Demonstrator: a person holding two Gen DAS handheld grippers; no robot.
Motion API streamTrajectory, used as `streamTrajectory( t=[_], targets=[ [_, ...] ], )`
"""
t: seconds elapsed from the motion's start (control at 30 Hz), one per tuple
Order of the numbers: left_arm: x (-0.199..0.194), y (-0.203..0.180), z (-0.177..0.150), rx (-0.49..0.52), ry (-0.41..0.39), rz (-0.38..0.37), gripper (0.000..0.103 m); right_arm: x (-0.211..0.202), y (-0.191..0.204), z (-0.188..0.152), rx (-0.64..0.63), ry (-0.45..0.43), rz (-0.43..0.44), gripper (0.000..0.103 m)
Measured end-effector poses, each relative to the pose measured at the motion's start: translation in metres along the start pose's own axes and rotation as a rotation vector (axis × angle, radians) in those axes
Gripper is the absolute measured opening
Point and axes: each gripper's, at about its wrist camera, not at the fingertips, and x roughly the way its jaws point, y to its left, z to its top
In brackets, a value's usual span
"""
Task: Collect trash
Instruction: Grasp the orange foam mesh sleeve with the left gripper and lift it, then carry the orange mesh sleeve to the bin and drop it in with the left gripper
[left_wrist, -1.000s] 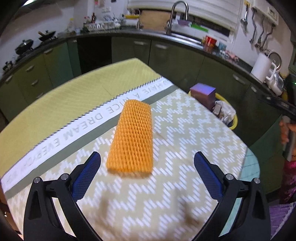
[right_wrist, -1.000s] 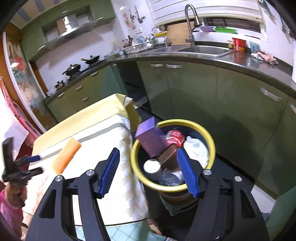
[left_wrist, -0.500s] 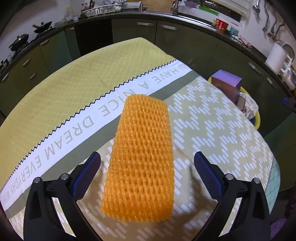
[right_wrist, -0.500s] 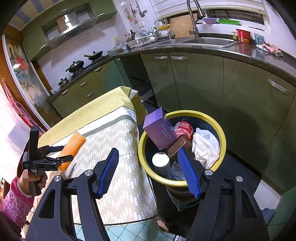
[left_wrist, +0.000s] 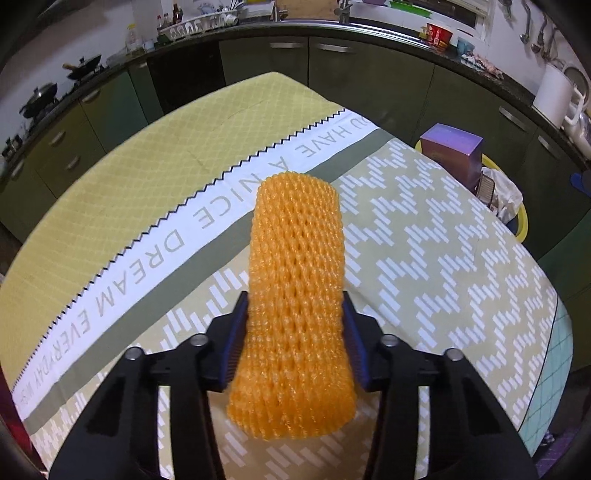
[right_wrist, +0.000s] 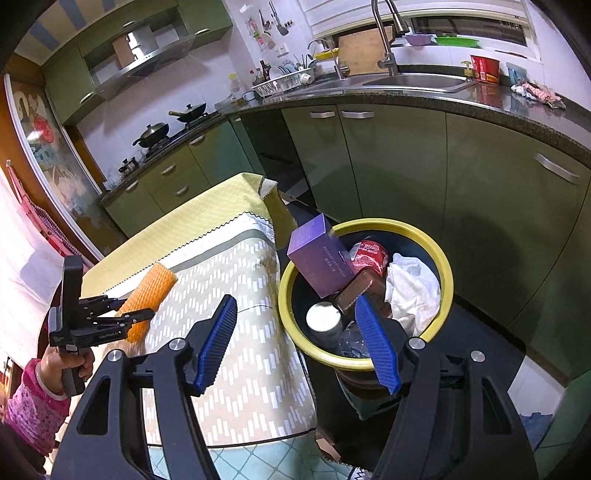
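- Left gripper (left_wrist: 294, 341) closing on the near half of the orange foam net (left_wrist: 297, 295); blue pads (left_wrist: 236, 343) press both sides, the net pinched in between them
- Net lies on the tablecloth (left_wrist: 443, 258), far end over the white lettered band
- Judgement: foam is soft and squashy, so squeeze firmly, then lift straight up before swinging it over
- Right gripper (right_wrist: 295, 343) empty, jaws partly apart, hanging above the bin (right_wrist: 443, 258)
- Bin stands just past the table edge, nearly full: purple box (right_wrist: 319, 258), red can (right_wrist: 371, 253), white paper (right_wrist: 413, 288)
- The tall box juts above the rim on the table side; drop the net past it
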Motion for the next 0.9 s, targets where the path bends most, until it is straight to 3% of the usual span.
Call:
streamTrajectory(
  t=[0.13,0.23,0.37,0.57,0.73,0.9],
  targets=[
    [-0.013,-0.002,-0.001,0.009,-0.025,0.005,0.022,0.0,-0.001,0.0,0.002,-0.002,0.004,0.066],
    [-0.023,-0.005,-0.002,0.008,-0.032,-0.013,0.016,-0.001,-0.001,0.0,0.002,-0.003,0.003,0.066],
    [-0.042,-0.014,-0.003,0.031,-0.061,-0.01,0.014,-0.004,-0.002,-0.001,0.005,-0.013,-0.002,0.066],
    [-0.087,-0.044,-0.001,0.09,-0.109,-0.063,0.014,-0.017,-0.014,-0.007,0.035,-0.032,-0.037,0.066],
    [-0.115,-0.088,0.012,0.161,-0.129,-0.155,0.014,-0.035,-0.035,-0.016,0.076,-0.055,-0.087,0.066],
    [-0.118,-0.143,0.038,0.264,-0.146,-0.248,0.014,-0.053,-0.059,-0.027,0.134,-0.081,-0.104,0.067]
  ],
)
